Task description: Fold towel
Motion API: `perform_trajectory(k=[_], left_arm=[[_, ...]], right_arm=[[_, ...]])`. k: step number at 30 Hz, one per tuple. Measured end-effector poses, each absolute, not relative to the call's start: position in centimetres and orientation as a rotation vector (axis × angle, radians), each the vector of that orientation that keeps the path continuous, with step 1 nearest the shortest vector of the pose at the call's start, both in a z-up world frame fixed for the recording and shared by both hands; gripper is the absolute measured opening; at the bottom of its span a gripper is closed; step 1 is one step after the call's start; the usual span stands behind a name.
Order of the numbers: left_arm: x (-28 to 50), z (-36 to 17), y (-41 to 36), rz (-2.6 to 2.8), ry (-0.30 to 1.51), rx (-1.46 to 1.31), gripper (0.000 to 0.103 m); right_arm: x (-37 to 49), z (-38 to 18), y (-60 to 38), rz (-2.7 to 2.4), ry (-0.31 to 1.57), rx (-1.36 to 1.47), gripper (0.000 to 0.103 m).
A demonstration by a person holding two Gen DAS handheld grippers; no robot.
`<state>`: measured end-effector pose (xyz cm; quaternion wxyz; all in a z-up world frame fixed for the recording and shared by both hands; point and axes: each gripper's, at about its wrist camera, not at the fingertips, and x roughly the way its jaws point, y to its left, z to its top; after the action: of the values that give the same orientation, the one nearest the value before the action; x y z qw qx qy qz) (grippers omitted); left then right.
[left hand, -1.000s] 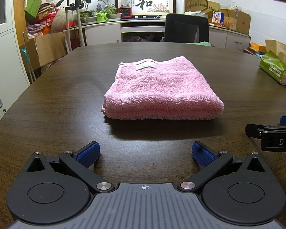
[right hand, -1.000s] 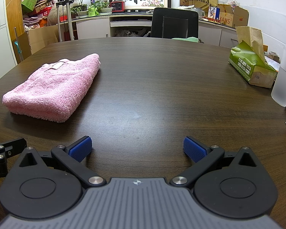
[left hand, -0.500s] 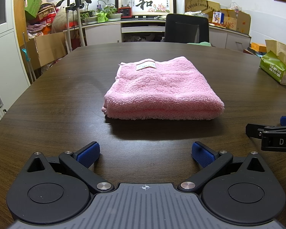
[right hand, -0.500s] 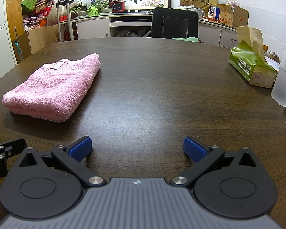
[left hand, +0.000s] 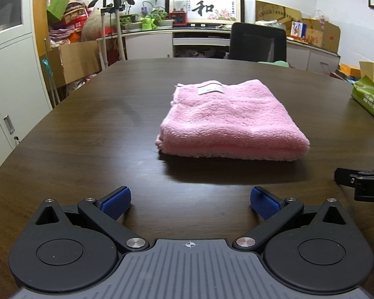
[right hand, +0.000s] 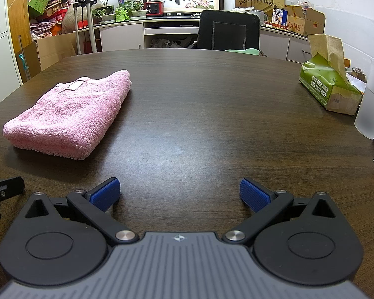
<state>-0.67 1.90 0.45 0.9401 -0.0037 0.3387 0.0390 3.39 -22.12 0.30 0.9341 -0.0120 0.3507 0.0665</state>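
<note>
The pink towel (left hand: 230, 122) lies folded in a thick stack on the dark table (left hand: 87, 134), its white label (left hand: 210, 89) at the far edge. The left tongs (left hand: 190, 200) sit near, facing it, spread wide and empty. The right tongs (right hand: 179, 193), also wide and empty, rest to the right of the towel (right hand: 69, 115). A tissue box (right hand: 329, 84) stands far right.
</note>
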Motion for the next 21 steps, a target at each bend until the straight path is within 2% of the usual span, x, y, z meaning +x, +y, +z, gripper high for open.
perform_trajectory(k=[21], left_arm=[[0.5, 1.3, 10.8, 0.254, 0.678, 0.004, 0.103]], right_arm=[[3.4, 0.3, -22.1, 0.136, 0.717, -0.025, 0.103]])
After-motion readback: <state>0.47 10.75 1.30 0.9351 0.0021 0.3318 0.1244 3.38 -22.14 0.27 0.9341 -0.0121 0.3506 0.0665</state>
